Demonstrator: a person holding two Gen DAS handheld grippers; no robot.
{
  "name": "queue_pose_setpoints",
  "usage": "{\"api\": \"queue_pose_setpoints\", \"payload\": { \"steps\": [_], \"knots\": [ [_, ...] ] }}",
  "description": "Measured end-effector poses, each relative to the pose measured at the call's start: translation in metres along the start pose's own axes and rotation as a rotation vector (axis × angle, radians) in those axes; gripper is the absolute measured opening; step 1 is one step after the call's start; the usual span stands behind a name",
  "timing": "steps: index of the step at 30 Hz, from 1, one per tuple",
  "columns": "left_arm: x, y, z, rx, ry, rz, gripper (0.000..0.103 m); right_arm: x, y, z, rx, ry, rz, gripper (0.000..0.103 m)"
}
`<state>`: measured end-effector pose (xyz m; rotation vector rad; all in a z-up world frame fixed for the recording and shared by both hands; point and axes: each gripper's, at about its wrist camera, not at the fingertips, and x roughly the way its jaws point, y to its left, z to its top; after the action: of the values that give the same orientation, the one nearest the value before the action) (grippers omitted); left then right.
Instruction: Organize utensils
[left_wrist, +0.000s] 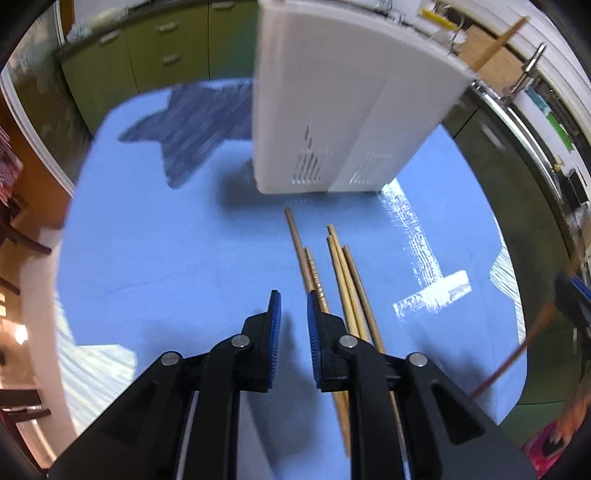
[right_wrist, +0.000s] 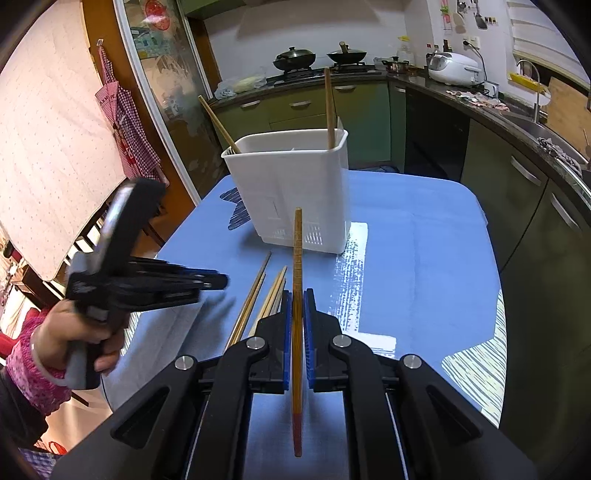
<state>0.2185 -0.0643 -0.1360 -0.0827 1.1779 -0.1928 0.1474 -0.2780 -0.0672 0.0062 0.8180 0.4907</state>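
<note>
Wooden chopstick (right_wrist: 297, 295) pinched by right gripper (right_wrist: 297, 295) fingers; left gripper (left_wrist: 293, 314) fingers slightly apart (empty), bare cloth (left_wrist: 166, 258) alongside.

Blue table (right_wrist: 424, 236): loose chopsticks (left_wrist: 343, 273), white caddy (right_wrist: 295, 192).

Tablecloth (right_wrist: 424, 229): plain light blue, one dark blue streaked motif (left_wrist: 192, 125). Holder (right_wrist: 291, 184): white. Loose chopsticks (left_wrist: 347, 280): tan wood; apron (right_wrist: 125, 122): red-white check.

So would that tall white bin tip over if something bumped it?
Possibly. The white bin stands tall on a narrow base and looks like thin plastic, so probably light. Only two chopsticks stand inside, adding little weight. On the blue tablecloth it might slide first.
</note>
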Motion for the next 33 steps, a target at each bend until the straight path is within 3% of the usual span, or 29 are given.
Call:
{"api": "queue_pose_setpoints", "payload": {
  "steps": [26, 33],
  "knots": [
    [0.051, -0.014, 0.032, 0.000, 0.145, 0.105, 0.012, -0.002, -0.017, -0.008, 0.048, -0.014, 0.033, 0.007],
    [0.054, -0.018, 0.039, 0.004, 0.109, 0.129, 0.007, -0.003, -0.017, -0.010, 0.049, -0.019, 0.046, 0.007]
  ]
}}
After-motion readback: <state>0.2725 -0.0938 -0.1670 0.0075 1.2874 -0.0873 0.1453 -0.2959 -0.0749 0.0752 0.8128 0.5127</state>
